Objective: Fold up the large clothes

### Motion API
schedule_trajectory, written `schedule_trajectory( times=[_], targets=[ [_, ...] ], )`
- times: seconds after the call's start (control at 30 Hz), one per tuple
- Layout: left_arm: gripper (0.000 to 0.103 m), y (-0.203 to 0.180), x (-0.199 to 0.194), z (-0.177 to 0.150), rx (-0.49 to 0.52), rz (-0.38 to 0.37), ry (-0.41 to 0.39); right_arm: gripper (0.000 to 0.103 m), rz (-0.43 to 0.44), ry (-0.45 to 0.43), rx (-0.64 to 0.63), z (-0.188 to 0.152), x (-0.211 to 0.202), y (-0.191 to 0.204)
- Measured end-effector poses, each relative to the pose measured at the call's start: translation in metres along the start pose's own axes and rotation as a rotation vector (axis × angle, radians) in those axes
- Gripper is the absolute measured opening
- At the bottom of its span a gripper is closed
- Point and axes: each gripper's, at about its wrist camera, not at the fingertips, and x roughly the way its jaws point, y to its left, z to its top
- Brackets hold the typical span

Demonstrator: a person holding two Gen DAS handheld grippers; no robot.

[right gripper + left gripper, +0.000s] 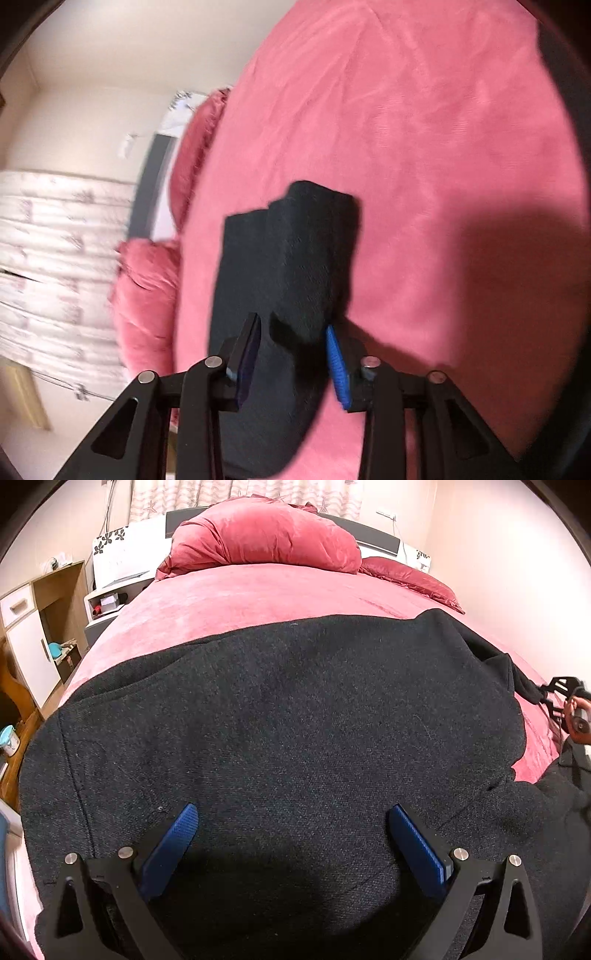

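Two grippers, one dark coat spread over the bed's near edge. Left gripper hovers above it, fingers spread wide, gripping nothing. Right gripper pinches a thick woolly fold, probably a sleeve, over plush pink cover; next, I'd guess, lay it across the body.
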Motion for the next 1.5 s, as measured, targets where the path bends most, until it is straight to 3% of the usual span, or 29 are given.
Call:
schedule_trajectory(
  times=[0.07,0.2,0.3,0.37,0.43,0.5,0.53,0.57,0.73,0.83,0.9,0.93,1.0,1.13,1.23,1.3,1.33,1.37,1.5],
  targets=[
    [0.103,0.001,0.000,0.001,0.003,0.003,0.002,0.006,-0.053,0.004,-0.058,0.007,-0.002,0.018],
    [0.103,-0.001,0.000,0.001,0.009,0.010,0.002,0.006,-0.043,-0.146,-0.276,0.035,-0.046,0.087],
    [0.103,-0.006,-0.002,0.004,0.017,-0.002,0.017,0.006,-0.141,-0.218,-0.382,0.059,-0.067,0.113],
    [0.102,-0.007,-0.005,0.007,0.034,-0.072,0.053,0.006,-0.261,-0.196,-0.419,0.071,-0.064,0.108],
    [0.102,-0.005,-0.009,0.008,0.049,-0.122,0.077,0.008,-0.334,-0.115,-0.450,0.074,-0.049,0.095],
    [0.102,-0.001,-0.013,0.009,0.069,-0.163,0.112,0.023,-0.418,-0.074,-0.410,0.072,-0.040,0.070],
    [0.102,-0.001,-0.015,0.009,0.076,-0.172,0.127,0.040,-0.414,-0.071,-0.371,0.071,-0.043,0.057],
    [0.102,0.000,-0.017,0.009,0.078,-0.184,0.137,0.046,-0.393,-0.062,-0.308,0.068,-0.046,0.040],
    [0.102,-0.001,-0.028,0.008,-0.002,-0.265,0.140,0.046,-0.134,0.023,-0.028,0.043,-0.057,-0.026],
    [0.102,-0.014,-0.028,0.006,0.001,-0.268,0.112,0.046,-0.051,0.032,-0.053,0.024,-0.054,-0.019],
    [0.102,-0.027,-0.023,0.006,0.036,-0.249,0.108,0.034,-0.087,0.031,-0.130,0.016,-0.044,-0.004],
    [0.102,-0.032,-0.022,0.006,0.058,-0.229,0.110,0.005,-0.113,0.055,-0.140,0.014,-0.038,0.000],
    [0.102,-0.046,-0.022,0.007,0.128,-0.207,0.126,0.006,-0.170,0.090,-0.185,0.011,-0.037,0.017],
    [0.098,-0.064,-0.037,0.000,0.204,-0.327,0.168,0.006,-0.128,-0.042,-0.328,0.021,-0.084,0.058],
    [0.096,-0.072,-0.046,0.005,0.223,-0.357,0.146,0.007,-0.331,0.017,-0.365,0.021,-0.079,0.047],
    [0.096,-0.071,-0.046,0.020,0.172,-0.391,0.134,0.014,-0.475,0.077,-0.357,0.019,-0.064,0.028],
    [0.096,-0.070,-0.047,0.028,0.151,-0.394,0.118,0.020,-0.528,0.067,-0.322,0.018,-0.066,0.016],
    [0.096,-0.070,-0.047,0.037,0.136,-0.389,0.099,0.027,-0.533,0.041,-0.295,0.017,-0.072,0.008],
    [0.097,-0.061,-0.033,0.069,0.132,-0.237,0.023,0.028,-0.423,-0.102,-0.262,0.004,-0.097,0.016]
  ],
)
